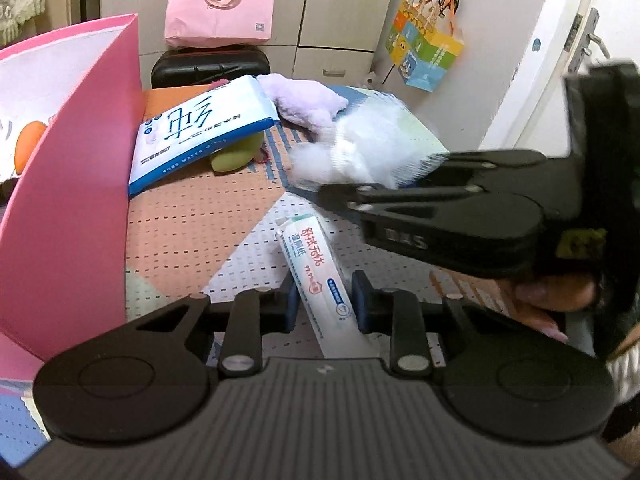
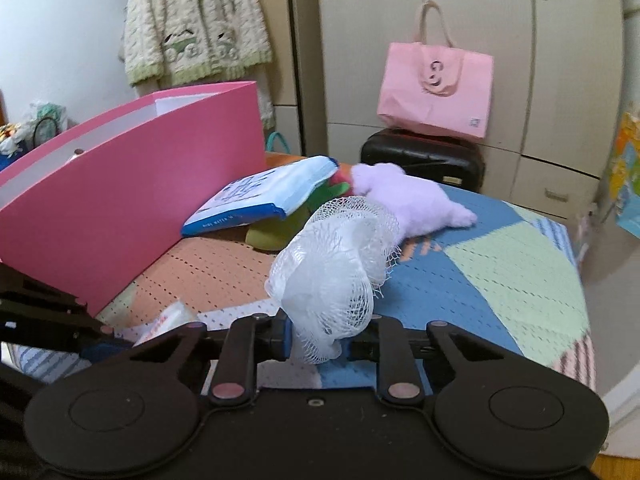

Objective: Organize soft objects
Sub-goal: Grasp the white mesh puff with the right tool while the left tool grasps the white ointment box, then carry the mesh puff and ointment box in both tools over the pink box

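Note:
My left gripper (image 1: 325, 304) is shut on a slim white wet-wipe pack (image 1: 316, 264) with red lettering, held just above the patchwork mat (image 1: 192, 232). My right gripper (image 2: 318, 338) is shut on a white mesh bath puff (image 2: 336, 264) and holds it off the mat; it also shows in the left wrist view (image 1: 368, 148). A large blue-and-white wipes pack (image 1: 204, 128) leans on a green plush (image 1: 236, 156) beside the open pink box (image 1: 68, 208). A lilac plush (image 2: 416, 204) lies behind the puff.
The pink box (image 2: 132, 196) stands at the mat's left side, with an orange thing inside. A black case (image 2: 424, 160) with a pink tote (image 2: 436, 92) on it stands behind the mat. Cupboards and a door close the back and right.

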Demonstrator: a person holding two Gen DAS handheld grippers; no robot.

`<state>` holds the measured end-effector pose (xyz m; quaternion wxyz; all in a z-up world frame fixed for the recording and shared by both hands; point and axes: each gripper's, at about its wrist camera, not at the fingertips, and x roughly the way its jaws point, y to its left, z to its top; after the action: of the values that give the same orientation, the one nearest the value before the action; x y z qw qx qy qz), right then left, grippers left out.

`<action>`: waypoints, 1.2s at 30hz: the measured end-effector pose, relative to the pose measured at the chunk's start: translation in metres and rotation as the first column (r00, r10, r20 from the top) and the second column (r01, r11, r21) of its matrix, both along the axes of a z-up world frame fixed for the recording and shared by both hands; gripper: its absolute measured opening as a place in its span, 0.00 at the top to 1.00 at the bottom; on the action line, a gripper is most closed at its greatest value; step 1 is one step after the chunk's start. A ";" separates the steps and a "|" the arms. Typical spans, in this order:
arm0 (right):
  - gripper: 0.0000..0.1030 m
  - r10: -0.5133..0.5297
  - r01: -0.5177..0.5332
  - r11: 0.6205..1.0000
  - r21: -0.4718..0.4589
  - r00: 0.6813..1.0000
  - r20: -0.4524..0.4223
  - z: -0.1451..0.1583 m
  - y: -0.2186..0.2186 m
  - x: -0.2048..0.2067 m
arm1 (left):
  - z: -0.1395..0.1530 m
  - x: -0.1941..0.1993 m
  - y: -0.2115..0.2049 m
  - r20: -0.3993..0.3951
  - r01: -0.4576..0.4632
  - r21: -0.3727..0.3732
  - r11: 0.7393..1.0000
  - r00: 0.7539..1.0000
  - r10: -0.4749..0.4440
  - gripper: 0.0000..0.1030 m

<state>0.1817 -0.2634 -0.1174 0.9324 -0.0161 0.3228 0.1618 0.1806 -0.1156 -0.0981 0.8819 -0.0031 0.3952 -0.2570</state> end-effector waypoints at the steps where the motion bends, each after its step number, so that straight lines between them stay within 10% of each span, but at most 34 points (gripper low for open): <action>1: 0.76 -0.008 0.008 1.000 0.001 1.000 0.001 0.000 -0.001 -0.003 | 0.000 0.000 0.001 -0.001 -0.004 -0.003 1.000 1.000 0.004 0.78; 36: 0.77 -0.135 0.135 0.989 0.057 0.991 -0.003 0.001 0.006 -0.084 | 0.007 -0.009 0.019 -0.017 -0.038 -0.013 0.999 0.999 0.038 0.83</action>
<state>0.0979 -0.2569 -0.1169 0.9414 0.0322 0.3183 0.1073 0.1721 -0.0963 -0.0914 0.8831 -0.0186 0.4009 -0.2428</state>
